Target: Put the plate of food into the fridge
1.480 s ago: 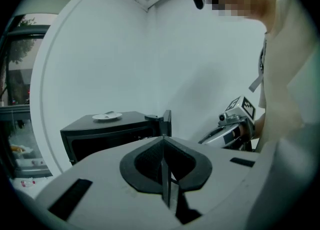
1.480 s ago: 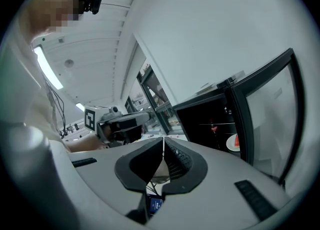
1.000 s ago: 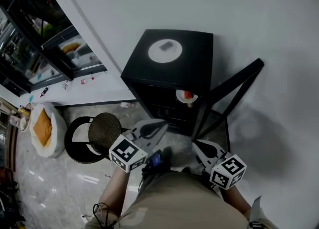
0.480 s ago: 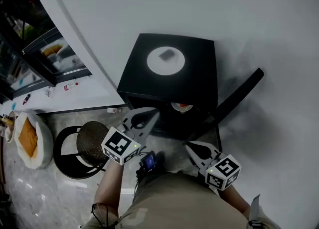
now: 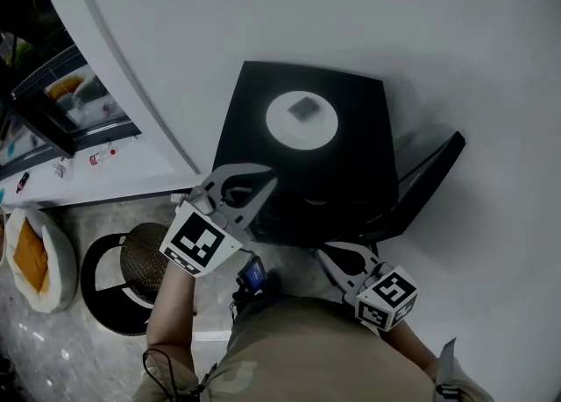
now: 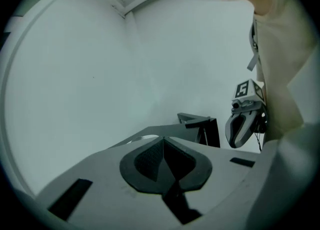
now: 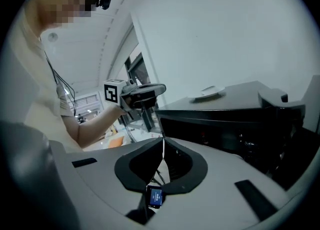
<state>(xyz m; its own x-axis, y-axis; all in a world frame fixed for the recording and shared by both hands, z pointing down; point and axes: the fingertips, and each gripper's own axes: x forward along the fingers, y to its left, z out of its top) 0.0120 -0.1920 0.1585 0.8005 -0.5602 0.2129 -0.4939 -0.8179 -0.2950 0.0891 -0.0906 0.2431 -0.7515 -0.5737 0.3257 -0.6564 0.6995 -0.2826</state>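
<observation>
Risked shoving the plate [image 5: 302,119] off the fridge [image 5: 364,164] ahead, reaching with left tongs [image 5: 268,183] and right tongs [image 5: 323,252] both pressed together, empty.

No text can be read; only coded square markers are seen on the left tongs [image 5: 267,181] and right tongs [image 5: 322,251].

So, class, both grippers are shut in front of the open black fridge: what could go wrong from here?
The left gripper hangs close to the top front edge of the fridge; a knock could shift the white plate on top. The open door juts out beside the right gripper, which could catch it.
</observation>
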